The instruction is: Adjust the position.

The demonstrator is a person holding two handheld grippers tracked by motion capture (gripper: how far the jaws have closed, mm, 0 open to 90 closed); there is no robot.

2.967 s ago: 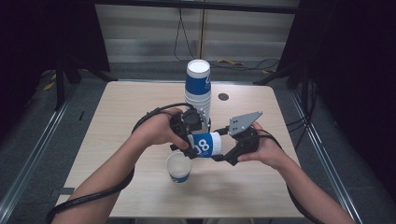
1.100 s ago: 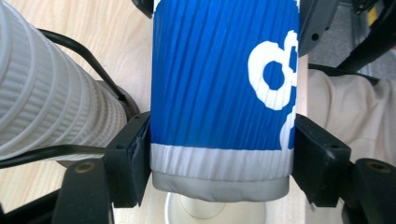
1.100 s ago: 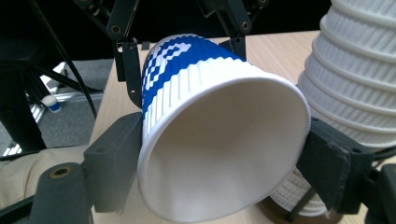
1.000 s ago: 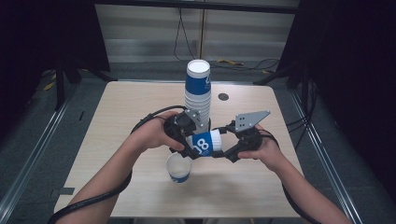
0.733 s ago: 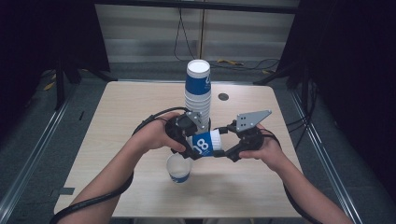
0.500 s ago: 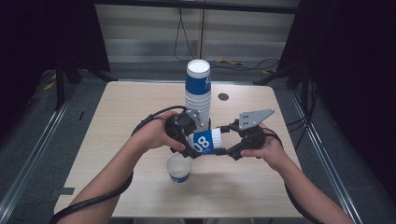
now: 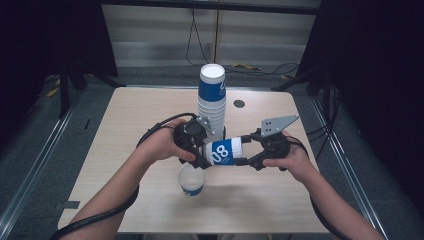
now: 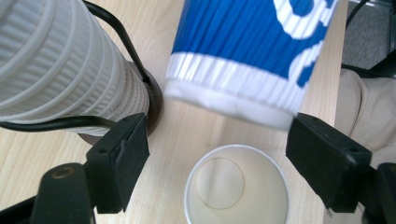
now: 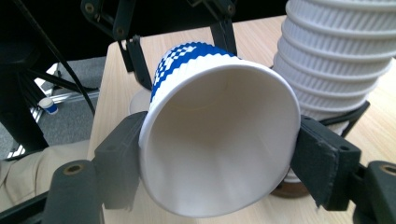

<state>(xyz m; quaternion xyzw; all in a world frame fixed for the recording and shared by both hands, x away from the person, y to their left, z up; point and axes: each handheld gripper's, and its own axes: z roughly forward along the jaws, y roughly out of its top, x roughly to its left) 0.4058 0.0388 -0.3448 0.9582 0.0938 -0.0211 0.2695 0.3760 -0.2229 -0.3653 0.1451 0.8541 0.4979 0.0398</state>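
1. Nearest to us in the high view, two forearms come in from the bottom edge over the worktop [image 7: 125, 200], each hand carrying a claw.
2. Just past the near edge, an open cup [image 7: 192, 180] stands upright on the worktop, mouth up. In the left gripper view, this cup [image 8: 236, 189] sits right below the left claw [image 8: 219, 156], empty inside.
3. Above it, a blue cup [image 7: 224, 151] lies on its side in the air, held between both claws, its base toward the left hand and its mouth toward the right.
4. Our left claw [image 7: 199, 152] has just been opening. Its jaws stand spread, and the blue cup's [image 8: 252, 60] base sits between them and just ahead; the pads do not press on it.
5. Our right claw [image 7: 245, 161] has just been closing. In the right gripper view, the claw [image 9: 217, 163] pinches the blue cup [image 9: 219, 149] at its rim, one pad on either side of the wide mouth.
6. Farther off, a tall stack [image 7: 212, 100] of cups stands upright near the worktop's middle, just behind the left hand; its ribbed white sides [image 9: 341, 56] show beside the held cup.
7. Beyond that, a small dark hole [image 7: 239, 104] marks the worktop near its far edge.
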